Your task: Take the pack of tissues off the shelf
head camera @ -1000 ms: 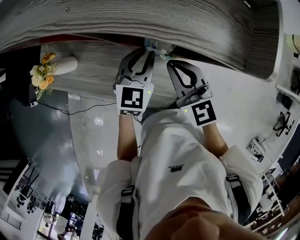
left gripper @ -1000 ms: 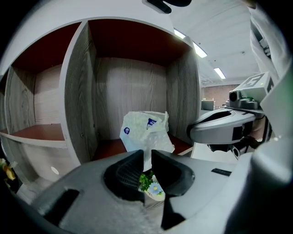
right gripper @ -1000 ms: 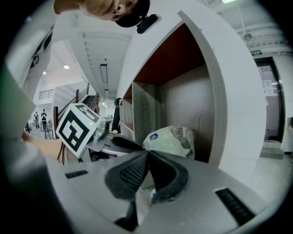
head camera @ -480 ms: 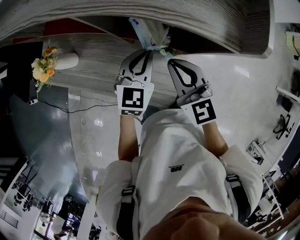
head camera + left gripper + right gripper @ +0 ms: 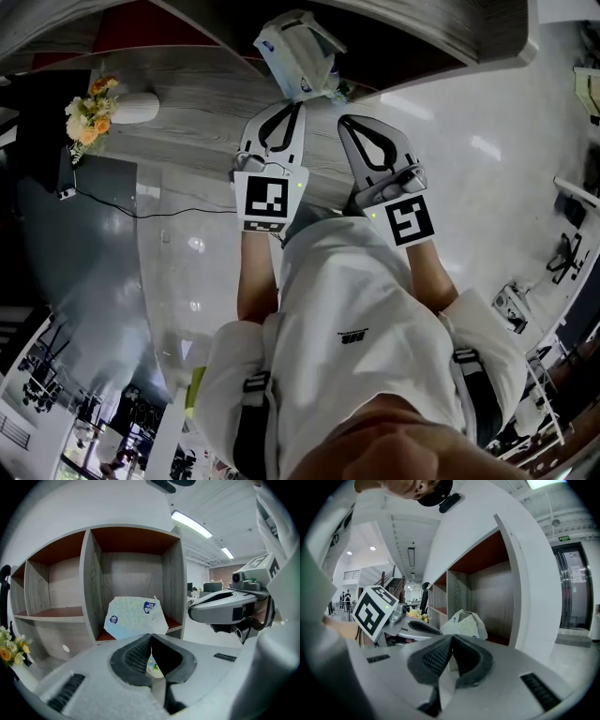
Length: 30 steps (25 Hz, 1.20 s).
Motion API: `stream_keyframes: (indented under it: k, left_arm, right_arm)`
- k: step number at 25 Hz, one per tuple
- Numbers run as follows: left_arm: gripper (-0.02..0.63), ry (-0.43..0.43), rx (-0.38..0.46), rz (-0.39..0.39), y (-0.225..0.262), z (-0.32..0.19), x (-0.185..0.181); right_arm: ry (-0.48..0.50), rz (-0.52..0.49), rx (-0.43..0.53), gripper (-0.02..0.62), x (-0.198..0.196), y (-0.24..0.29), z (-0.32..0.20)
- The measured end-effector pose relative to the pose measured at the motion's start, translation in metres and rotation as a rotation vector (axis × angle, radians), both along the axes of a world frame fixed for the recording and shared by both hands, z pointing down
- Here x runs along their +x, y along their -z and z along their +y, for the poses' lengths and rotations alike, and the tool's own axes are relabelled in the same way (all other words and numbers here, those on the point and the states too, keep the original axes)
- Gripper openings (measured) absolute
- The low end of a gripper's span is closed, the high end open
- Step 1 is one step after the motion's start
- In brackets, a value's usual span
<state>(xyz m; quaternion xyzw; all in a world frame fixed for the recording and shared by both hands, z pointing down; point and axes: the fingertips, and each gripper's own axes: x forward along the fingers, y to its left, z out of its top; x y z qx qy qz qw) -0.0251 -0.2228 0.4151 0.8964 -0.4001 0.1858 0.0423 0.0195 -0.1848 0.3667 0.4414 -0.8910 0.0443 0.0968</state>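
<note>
Ahead, the pack of tissues (image 5: 296,52) sits pinched in the left gripper (image 5: 301,103).

Nothing I can read: the blue badges (image 5: 149,605) on my pack of tissues (image 5: 133,620) and the green sign (image 5: 565,538) are too small.

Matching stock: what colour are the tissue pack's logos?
Blue, on the pale tissue pack; left gripper view.

Open-plan office: ceiling strip lights (image 5: 190,523), desk monitors (image 5: 212,587), staircase (image 5: 391,584), exit sign (image 5: 564,538), glossy floor (image 5: 487,150).
</note>
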Motion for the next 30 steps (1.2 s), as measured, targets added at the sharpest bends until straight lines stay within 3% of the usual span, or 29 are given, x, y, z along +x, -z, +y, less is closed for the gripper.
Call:
stream_keyframes:
  k: [17,30]
  left_arm:
    - [0.029,0.017,-0.015,0.003,-0.012,0.05,-0.013]
    - [0.029,0.041,-0.081,0.007,-0.039,0.084,-0.025]
  right_arm:
    - [0.012,0.006,-0.011,0.026,-0.007,-0.012,0.035]
    - [0.034,0.023,-0.064,0.026,-0.015,-0.037,0.057]
